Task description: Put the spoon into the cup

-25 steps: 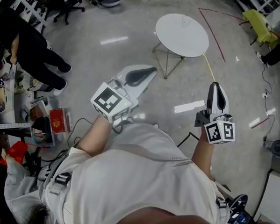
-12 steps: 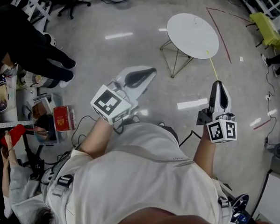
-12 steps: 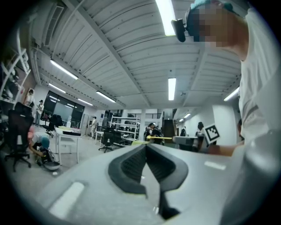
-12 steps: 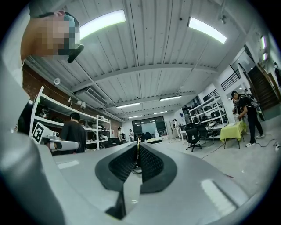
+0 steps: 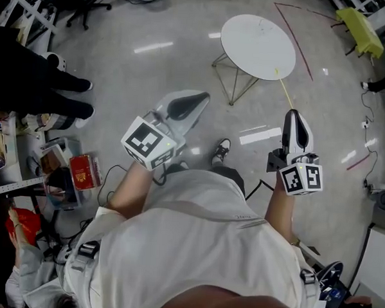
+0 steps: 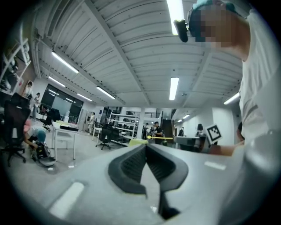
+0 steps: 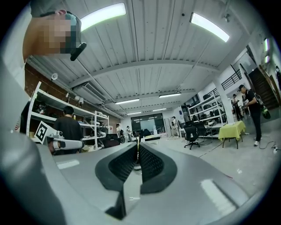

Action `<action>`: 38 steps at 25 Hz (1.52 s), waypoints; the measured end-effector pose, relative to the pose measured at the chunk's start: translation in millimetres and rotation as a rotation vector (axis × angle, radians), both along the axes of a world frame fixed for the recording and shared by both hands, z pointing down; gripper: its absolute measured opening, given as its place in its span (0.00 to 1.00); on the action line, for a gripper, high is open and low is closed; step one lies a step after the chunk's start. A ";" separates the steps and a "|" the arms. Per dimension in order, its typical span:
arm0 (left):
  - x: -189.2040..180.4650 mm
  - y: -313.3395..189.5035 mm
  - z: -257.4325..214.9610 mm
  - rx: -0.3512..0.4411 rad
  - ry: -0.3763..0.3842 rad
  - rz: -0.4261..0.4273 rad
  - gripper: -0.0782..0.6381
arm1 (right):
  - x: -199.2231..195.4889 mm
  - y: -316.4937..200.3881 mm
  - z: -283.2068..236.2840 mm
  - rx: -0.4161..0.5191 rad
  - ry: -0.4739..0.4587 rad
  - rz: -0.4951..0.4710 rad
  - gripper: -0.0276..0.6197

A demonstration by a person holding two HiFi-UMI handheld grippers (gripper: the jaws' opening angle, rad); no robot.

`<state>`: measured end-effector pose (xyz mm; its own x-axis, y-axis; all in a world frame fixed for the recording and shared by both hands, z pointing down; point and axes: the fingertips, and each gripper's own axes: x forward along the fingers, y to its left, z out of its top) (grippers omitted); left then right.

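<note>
Since a second ago the round white surface [image 5: 258,45] has shifted a little in the head view, and a shoe [image 5: 221,151] has come into sight under the person's body, between the two arms. We judge that the person is walking over the floor [image 5: 152,71] toward that surface, so the task itself is not yet begun.

The spoon and the cup are in none of the views, and we cannot say where they are. On the round top we see neither of them.

The left tool [image 5: 194,102] is held up in front of the chest with its jaws pressed together and nothing between them; its own view shows the same [image 6: 147,151]. The right tool [image 5: 295,126] is also closed and empty, its jaws meeting at the tips [image 7: 137,151].

Both tools have smooth white shells, and the jaws carry black pads with a fine ribbed texture. The surface is a thin, matt white disc on slender wire legs [image 5: 233,88]. The floor is grey and glossy, and it mirrors the ceiling lamps as bright bars
</note>
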<state>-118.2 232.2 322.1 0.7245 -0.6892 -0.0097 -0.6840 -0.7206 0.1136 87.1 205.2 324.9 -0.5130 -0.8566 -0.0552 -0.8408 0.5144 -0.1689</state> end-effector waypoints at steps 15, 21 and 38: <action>137.2 -177.4 -15.1 0.019 -0.085 0.021 0.11 | 130.1 -185.1 2.6 0.000 -0.048 0.009 0.06; 188.7 -226.9 -6.2 -0.004 -0.094 -0.011 0.11 | 186.1 -239.0 20.0 -0.037 -0.052 -0.011 0.06; 167.4 -376.1 39.2 -0.077 -0.079 -0.011 0.11 | 166.9 -388.3 66.8 -0.119 -0.002 0.008 0.06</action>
